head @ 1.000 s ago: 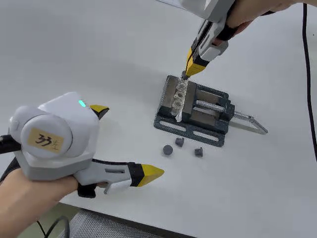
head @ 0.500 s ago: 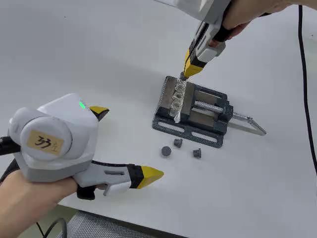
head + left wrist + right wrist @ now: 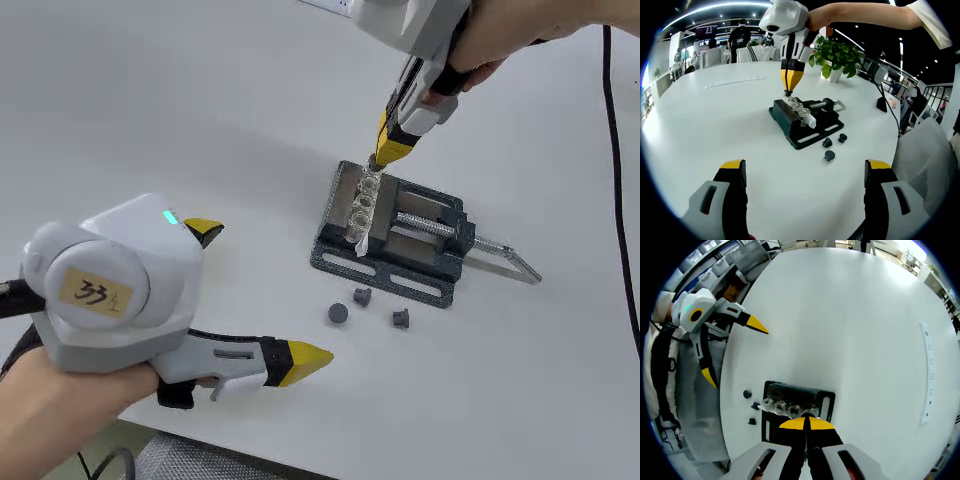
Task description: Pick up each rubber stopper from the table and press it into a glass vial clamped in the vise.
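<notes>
A black vise (image 3: pixel 396 281) (image 3: pixel 790 125) (image 3: pixel 774 390) clamps a row of clear glass vials (image 3: pixel 360 210) (image 3: pixel 801 107) (image 3: pixel 786 408). My right gripper (image 3: pixel 377 160) (image 3: pixel 788 91) (image 3: pixel 806 421) points down at the far end vial, jaws shut on a small grey rubber stopper that is mostly hidden at the vial's mouth. Three loose grey stoppers (image 3: pixel 338 313) (image 3: pixel 829 155) (image 3: pixel 746 394) lie on the table in front of the vise. My left gripper (image 3: pixel 255 293) (image 3: pixel 805 167) (image 3: pixel 736 356) hovers open and holds nothing, well to the near left of the vise.
The white table (image 3: pixel 200 120) runs wide around the vise. The vise handle (image 3: pixel 505 255) sticks out to the right. A black cable (image 3: pixel 618 150) trails along the right edge. A potted plant (image 3: pixel 837 57) and chairs stand beyond the table, with people in the background.
My right gripper stays at the far vial, its tip slightly closer to the vial's mouth. The left gripper and loose stoppers have not moved; the view shifted a little.
</notes>
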